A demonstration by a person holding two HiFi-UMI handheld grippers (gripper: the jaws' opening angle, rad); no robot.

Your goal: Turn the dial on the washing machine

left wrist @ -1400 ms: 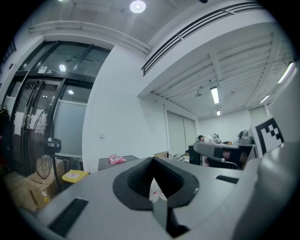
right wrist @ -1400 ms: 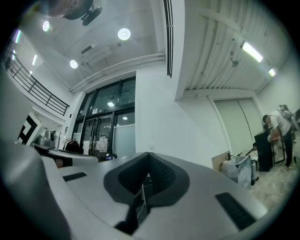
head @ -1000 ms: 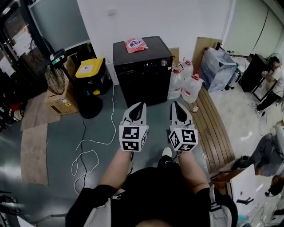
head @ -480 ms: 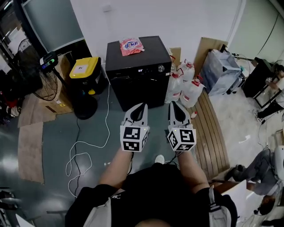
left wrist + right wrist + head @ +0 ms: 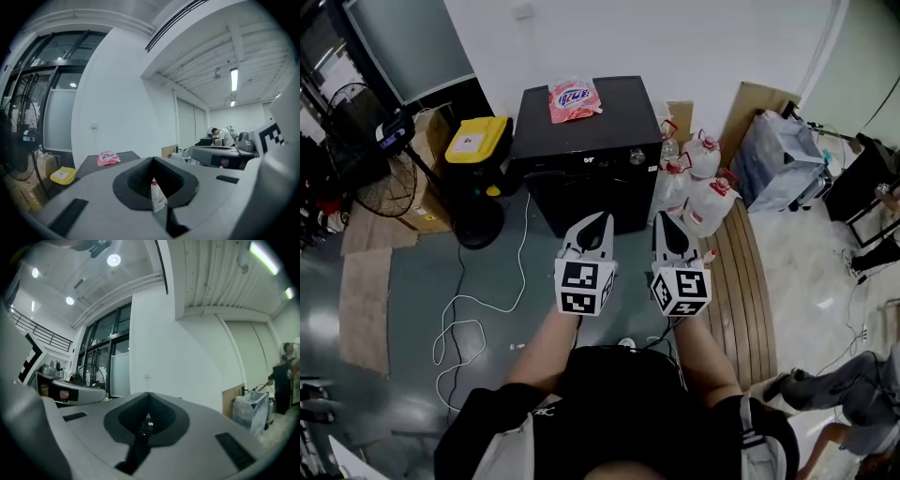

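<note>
- The washing machine [image 5: 581,192], a black box, stands against the white wall [image 5: 675,47]. A pink packet [image 5: 572,98] lies on its lid, near the back edge.
- The dial [image 5: 637,157] is a small pale knob on the control strip along the top edge of the machine's front, close to the right-hand corner.
- A yellow-lidded bin [image 5: 476,141] stands by the machine's left side, and a cluster of bottles [image 5: 698,183] by its right.
- The left claw [image 5: 598,220] is held out level over the floor [image 5: 412,281], short of the machine and touching nothing. Its tips are pressed together, with nothing between them.
- The right claw [image 5: 664,223] rides beside it, likewise closed tip to tip and empty. It is the nearer of the two to the dial but still well apart from it.
- From the right claw's own view, the machine's lit display [image 5: 150,423] shows through the gap below its tips.
- This looks like the approach; the dial has not yet been reached.
- Next, the right claw probably needs to come up to the front's right-hand corner, open around the knob, close on it and roll to turn it.
</note>
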